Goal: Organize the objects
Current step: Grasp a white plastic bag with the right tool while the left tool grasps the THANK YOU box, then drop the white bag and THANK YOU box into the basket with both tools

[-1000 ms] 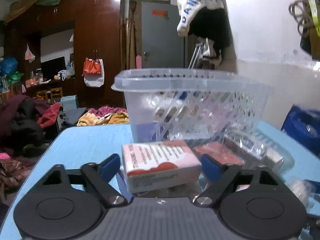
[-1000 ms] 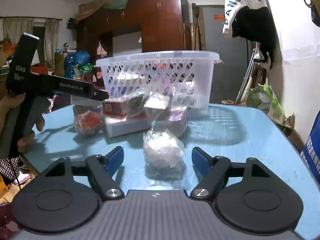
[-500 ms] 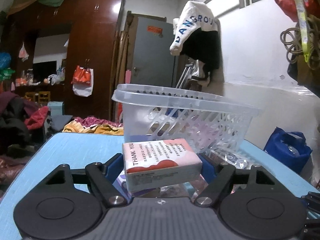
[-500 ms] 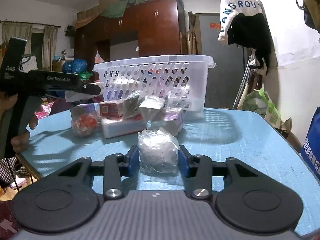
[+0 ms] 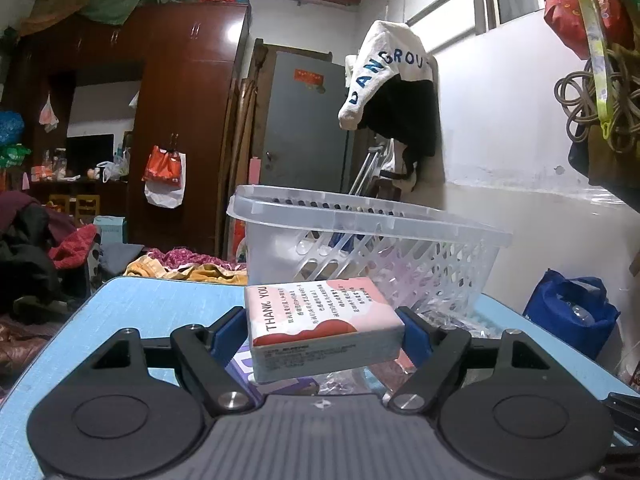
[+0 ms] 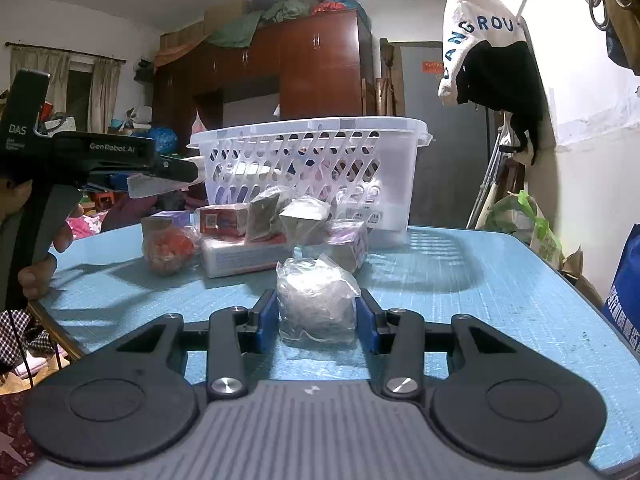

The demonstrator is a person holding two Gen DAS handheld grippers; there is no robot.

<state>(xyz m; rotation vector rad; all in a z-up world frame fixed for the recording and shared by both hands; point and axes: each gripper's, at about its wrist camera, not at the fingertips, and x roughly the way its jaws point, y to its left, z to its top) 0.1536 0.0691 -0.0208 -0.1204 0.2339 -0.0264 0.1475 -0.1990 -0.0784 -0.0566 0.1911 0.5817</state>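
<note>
The left gripper (image 5: 322,330) pinches a pink-and-white box (image 5: 320,326) printed "THANK YOU"; the right gripper (image 6: 316,318), its jaws just closed, clamps a crinkled clear bag (image 6: 316,300) on the tabletop (image 6: 480,292).

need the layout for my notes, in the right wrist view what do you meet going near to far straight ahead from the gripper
right gripper shut on the clear plastic bag → pile of packets and boxes → white lattice basket → brown wardrobe

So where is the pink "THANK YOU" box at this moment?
In the left wrist view the pink box sits centre-low, clamped between the left gripper fingers and lifted off the blue table, just in front of the white basket.
</note>
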